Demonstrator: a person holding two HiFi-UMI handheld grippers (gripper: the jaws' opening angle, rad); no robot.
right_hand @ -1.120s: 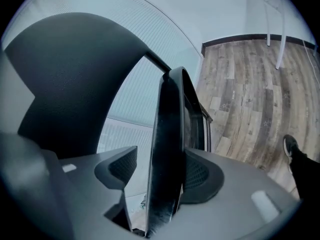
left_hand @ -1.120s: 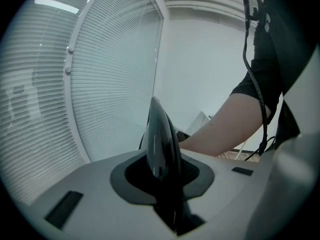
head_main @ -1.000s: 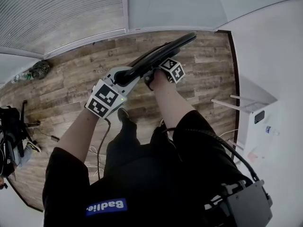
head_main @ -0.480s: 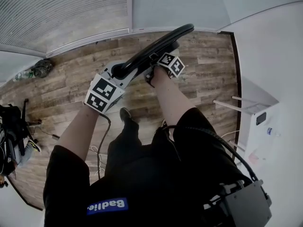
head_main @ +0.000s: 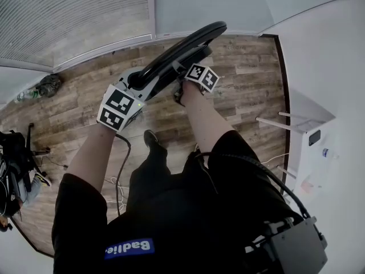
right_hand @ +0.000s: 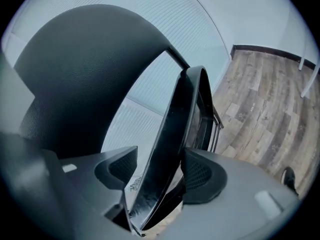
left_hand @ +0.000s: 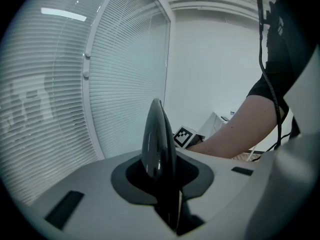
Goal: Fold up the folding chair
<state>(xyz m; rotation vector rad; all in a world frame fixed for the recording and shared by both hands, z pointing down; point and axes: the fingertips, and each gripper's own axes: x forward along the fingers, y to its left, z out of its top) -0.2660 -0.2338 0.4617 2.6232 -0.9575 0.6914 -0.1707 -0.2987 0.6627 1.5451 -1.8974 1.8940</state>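
At the 9 o'clock edge of the head view stands black tripod gear (head_main: 17, 158), and toward 10 o'clock a dark bundle (head_main: 48, 84) lies on the wood-plank floor (head_main: 85, 101), just below the white slatted blinds (head_main: 68, 16).

Left of centre, the left gripper (head_main: 138, 82) points up toward 1 o'clock. In its own view the left gripper (left_hand: 160, 176) has its jaws drawn close, pinching a thin glossy edge of the black folding chair (left_hand: 159, 134), which rises straight toward 12 o'clock between them.

The black folding chair (head_main: 182, 47) is held edge-on above the floor, flat and narrow, slanting from the left gripper up toward 1 o'clock.

Just right of it, the right gripper (head_main: 185, 68) meets the chair from the 4 o'clock side. In its own view the right gripper (right_hand: 160, 171) stands with jaws moderately spread, clamped across a black frame bar of the chair (right_hand: 70, 84) that crosses them on a slant; the broad dark panel fills 10 o'clock.

At 3 o'clock a white rack (head_main: 285, 123) stands by the white wall.
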